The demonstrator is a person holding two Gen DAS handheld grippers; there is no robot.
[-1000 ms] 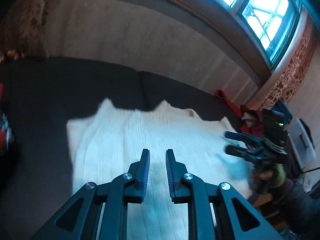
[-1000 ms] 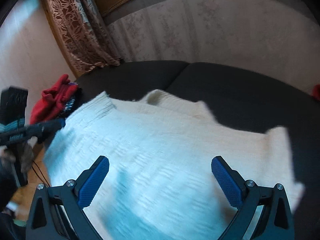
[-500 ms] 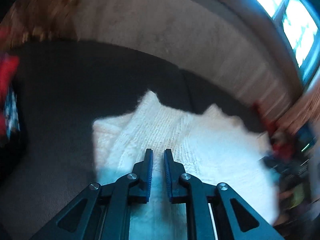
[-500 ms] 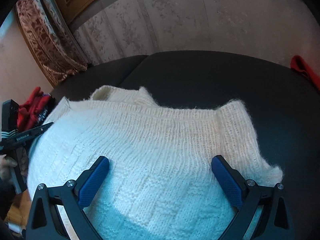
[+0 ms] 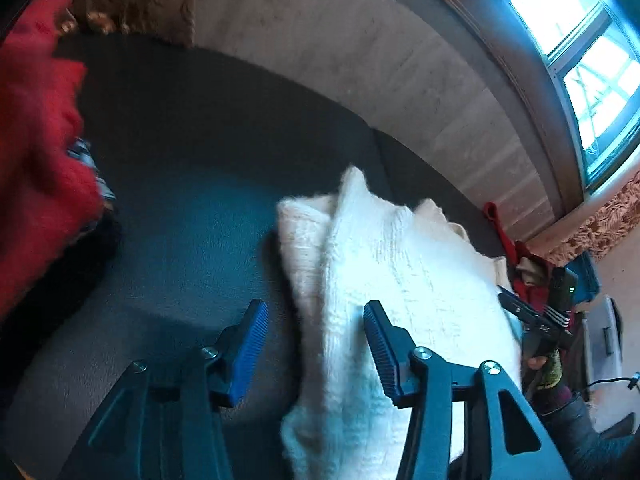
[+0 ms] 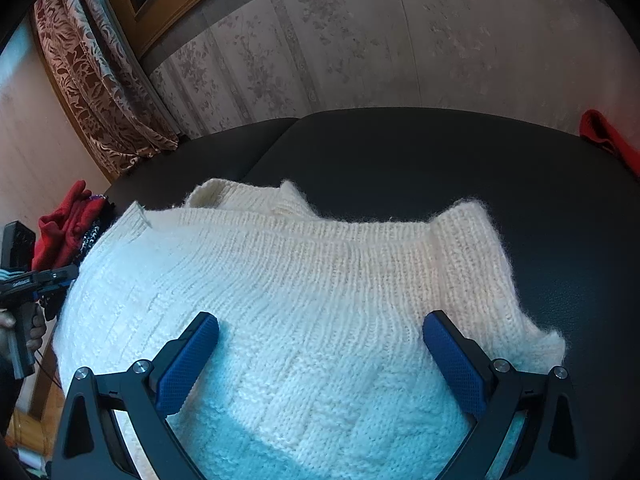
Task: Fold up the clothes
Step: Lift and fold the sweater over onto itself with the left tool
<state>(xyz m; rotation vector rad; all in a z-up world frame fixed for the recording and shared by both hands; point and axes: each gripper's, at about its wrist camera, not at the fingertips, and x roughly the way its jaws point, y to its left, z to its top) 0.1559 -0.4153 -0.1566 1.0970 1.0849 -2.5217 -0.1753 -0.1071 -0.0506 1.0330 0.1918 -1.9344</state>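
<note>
A cream knitted sweater (image 5: 400,272) lies spread on a dark sofa seat (image 5: 192,208). My left gripper (image 5: 315,310) hovers at the sweater's left edge with its jaws opening. The folded edge lies between them, and the pads do not press on it. In the right wrist view my right gripper (image 6: 320,320) stands wide open just above the sweater (image 6: 320,272), near its ribbed end on the right. Nothing is held. The right gripper (image 5: 532,316) shows at the sweater's far side in the left wrist view. The left gripper (image 6: 36,280) shows at the left rim of the right wrist view.
A red garment (image 5: 36,168) lies close on the left of the seat, also seen from the right wrist as a red garment (image 6: 68,224). Another red cloth (image 6: 608,136) sits at the sofa's far right. Behind the sofa are a papered wall (image 6: 360,48), a patterned curtain (image 6: 92,72) and a window (image 5: 592,60).
My left gripper went left and down to the sweater's left edge, and its nearly shut jaws spread apart. My right gripper came lower over the sweater, still wide open.
</note>
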